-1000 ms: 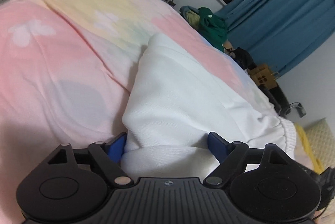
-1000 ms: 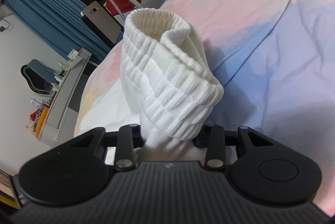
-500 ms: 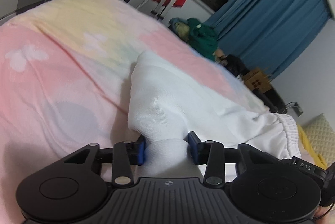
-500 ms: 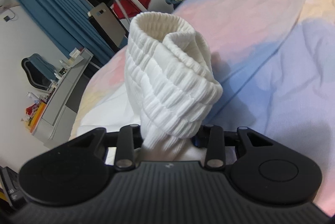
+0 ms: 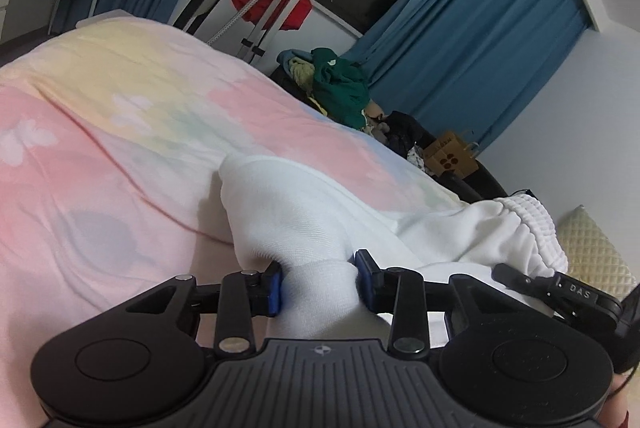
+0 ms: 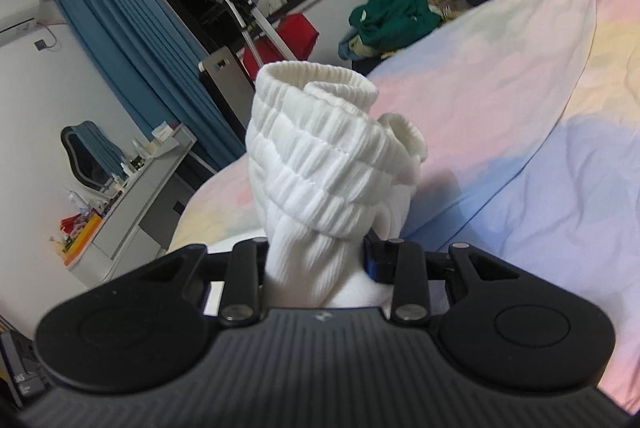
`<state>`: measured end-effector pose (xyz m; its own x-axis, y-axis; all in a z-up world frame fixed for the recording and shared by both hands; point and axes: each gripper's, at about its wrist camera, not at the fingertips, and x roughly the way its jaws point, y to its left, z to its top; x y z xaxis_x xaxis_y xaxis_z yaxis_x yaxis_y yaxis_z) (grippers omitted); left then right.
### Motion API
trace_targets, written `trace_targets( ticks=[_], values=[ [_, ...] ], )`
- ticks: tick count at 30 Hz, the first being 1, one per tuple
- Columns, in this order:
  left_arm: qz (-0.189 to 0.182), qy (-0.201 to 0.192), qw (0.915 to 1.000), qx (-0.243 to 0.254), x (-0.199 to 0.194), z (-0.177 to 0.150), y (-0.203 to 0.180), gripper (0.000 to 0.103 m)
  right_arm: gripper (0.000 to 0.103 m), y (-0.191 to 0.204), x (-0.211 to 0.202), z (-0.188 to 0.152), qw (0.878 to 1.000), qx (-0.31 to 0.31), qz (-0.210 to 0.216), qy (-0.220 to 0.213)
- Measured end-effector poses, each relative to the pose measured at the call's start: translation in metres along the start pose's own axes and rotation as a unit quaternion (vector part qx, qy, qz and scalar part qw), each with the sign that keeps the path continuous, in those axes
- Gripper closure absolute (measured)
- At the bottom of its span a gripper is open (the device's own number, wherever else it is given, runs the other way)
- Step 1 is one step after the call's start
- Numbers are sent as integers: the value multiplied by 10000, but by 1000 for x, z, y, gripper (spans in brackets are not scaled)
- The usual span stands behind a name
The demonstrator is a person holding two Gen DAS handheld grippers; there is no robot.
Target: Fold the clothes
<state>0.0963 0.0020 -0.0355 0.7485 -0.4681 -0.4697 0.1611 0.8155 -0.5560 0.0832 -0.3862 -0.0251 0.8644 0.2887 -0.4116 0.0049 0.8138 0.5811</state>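
Note:
A white garment (image 5: 304, 212) with a ribbed elastic waistband (image 5: 532, 224) lies on a pastel bedspread (image 5: 120, 132). My left gripper (image 5: 318, 284) is shut on a bunched fold of the white garment at its near edge. My right gripper (image 6: 316, 264) is shut on the ribbed waistband (image 6: 320, 164), which stands up curled between the fingers and hides what lies behind it. The right gripper's body shows at the right edge of the left wrist view (image 5: 560, 292).
Past the bed's far edge are a pile of green and dark clothes (image 5: 340, 88), a drying rack with a red cloth (image 5: 272, 4), blue curtains (image 5: 460, 40), and a cardboard box (image 5: 452, 160). A grey desk (image 6: 132, 204) stands at the left. A cream cushion (image 5: 592, 252) lies right.
My left gripper has closed on the white garment's fold and lifted it a little. My right gripper keeps its hold on the waistband and has risen and tilted, showing more of the room.

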Motion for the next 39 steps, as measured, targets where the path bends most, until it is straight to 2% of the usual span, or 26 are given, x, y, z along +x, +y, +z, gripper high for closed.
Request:
trace_targets(
  ticks=[4,7,10,12,16,19,22,23,26,29,34,36,37,39],
  values=[
    [-18,-1,10000,-11,13,13,-32,65,68,-6,-13,18,9998,26,-12,-172],
    [-261,-144,9995,43,31,28,-67,65,68,-18,-28,45,9991,111,-26,-413],
    [-452,-161,9985,280,67,47,-116,65,68,-40,-43,78,9966,295,-99,-766],
    [-581,-152,9969,513,99,59,-151,65,68,-61,-51,102,9939,449,-213,-980],
    [-883,-78,9924,853,180,59,-220,65,68,-117,-61,148,9862,720,-505,-1405],
    [-1075,69,9896,949,252,50,-264,65,68,-168,-64,179,9782,883,-789,-1706],
    [-1213,237,9867,1056,321,25,-297,65,68,-216,-61,194,9709,912,-1112,-1916],
    [-1235,290,9843,1225,342,14,-304,65,68,-232,-60,199,9683,913,-1219,-1979],
    [-1140,576,9793,1570,388,-22,-314,65,68,-274,-52,192,9617,1011,-1492,-2067],
    [-943,912,9749,1801,419,-50,-314,65,68,-307,-42,168,9595,1301,-1784,-1750],
    [-859,1184,9649,2183,424,-75,-293,59,67,-334,-38,114,9536,1784,-1891,-1517],
    [-685,1190,9615,2381,420,-82,-289,49,63,-340,-37,98,9503,2010,-2002,-1285],
    [-599,1199,9602,2449,416,-82,-290,48,58,-343,-36,90,9478,2136,-2068,-1156],
    [-409,1172,9592,2539,405,-79,-295,29,54,-344,-40,84,9440,2305,-2122,-1030]
  ],
)
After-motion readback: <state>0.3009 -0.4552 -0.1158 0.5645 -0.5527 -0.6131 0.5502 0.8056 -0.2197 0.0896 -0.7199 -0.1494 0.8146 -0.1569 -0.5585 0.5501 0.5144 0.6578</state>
